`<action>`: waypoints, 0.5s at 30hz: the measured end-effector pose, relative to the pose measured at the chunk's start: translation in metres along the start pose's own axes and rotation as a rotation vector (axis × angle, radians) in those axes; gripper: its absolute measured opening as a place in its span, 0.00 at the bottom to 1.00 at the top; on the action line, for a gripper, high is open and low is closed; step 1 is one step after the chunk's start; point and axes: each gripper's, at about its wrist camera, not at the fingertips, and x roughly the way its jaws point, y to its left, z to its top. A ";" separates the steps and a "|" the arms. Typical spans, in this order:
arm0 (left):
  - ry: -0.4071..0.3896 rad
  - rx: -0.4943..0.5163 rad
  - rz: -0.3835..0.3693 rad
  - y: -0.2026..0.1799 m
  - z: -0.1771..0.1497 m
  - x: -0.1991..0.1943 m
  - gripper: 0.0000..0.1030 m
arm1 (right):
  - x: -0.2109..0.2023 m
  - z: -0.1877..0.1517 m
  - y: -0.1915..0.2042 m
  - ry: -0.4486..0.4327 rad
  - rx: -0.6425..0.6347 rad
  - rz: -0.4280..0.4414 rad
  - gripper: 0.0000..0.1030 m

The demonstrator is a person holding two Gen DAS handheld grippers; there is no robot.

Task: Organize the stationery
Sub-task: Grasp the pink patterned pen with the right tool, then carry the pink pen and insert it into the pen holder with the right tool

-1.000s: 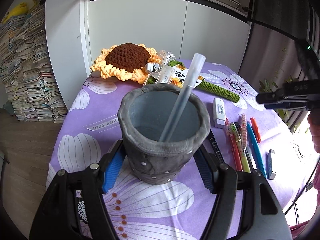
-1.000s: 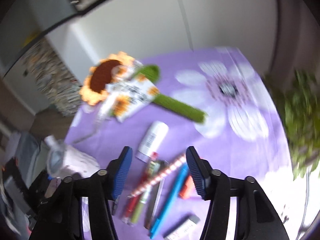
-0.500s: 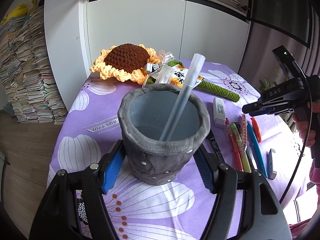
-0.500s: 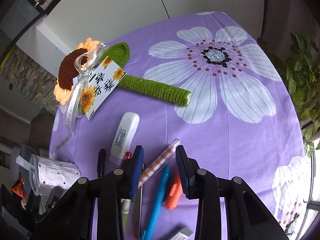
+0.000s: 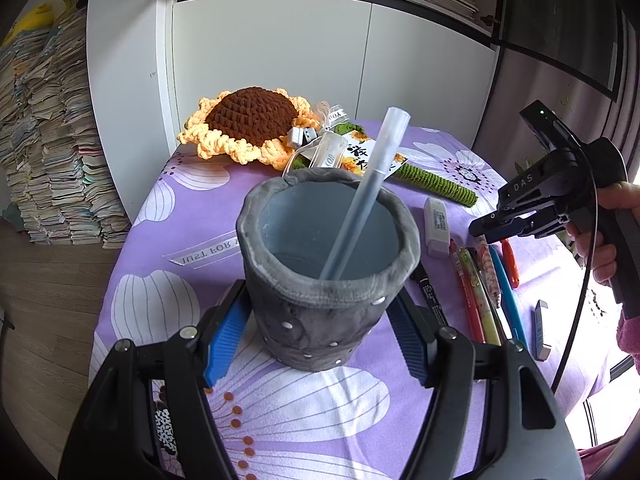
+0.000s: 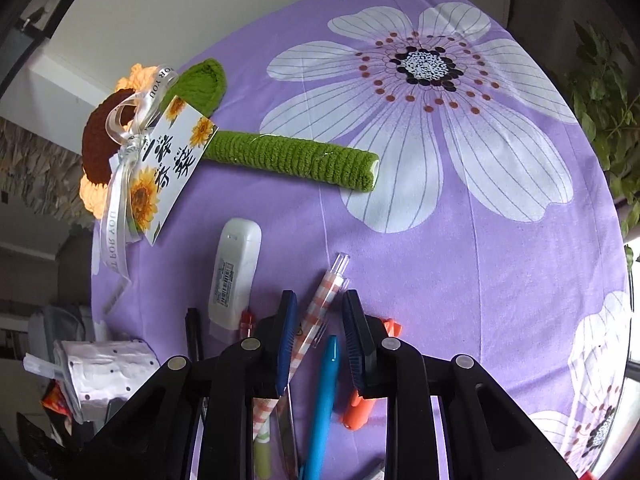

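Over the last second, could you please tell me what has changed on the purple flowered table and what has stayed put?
The right claw came down over the row of pens and its jaws are closing around the orange-and-white checked pen, with the teal pen just beside it; the pads do not yet press. The left claw still grips the grey fabric pen pot holding the translucent grey pen. The pens have not moved.

Your right gripper (image 6: 320, 320) is closing around the orange-checked pen (image 6: 320, 304); the blue pen (image 6: 326, 392) lies beside it on the purple tablecloth (image 6: 460, 280), near the tablecloth's near edge.
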 end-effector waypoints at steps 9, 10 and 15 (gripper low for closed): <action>-0.007 -0.011 -0.005 0.000 -0.001 0.000 0.66 | 0.006 0.010 0.012 0.039 -0.021 -0.052 0.25; -0.008 -0.012 -0.006 0.000 -0.001 0.000 0.66 | 0.007 0.010 0.016 0.038 -0.037 -0.061 0.22; -0.004 -0.014 -0.009 0.001 0.000 -0.001 0.66 | 0.008 0.007 0.031 0.022 -0.129 -0.061 0.14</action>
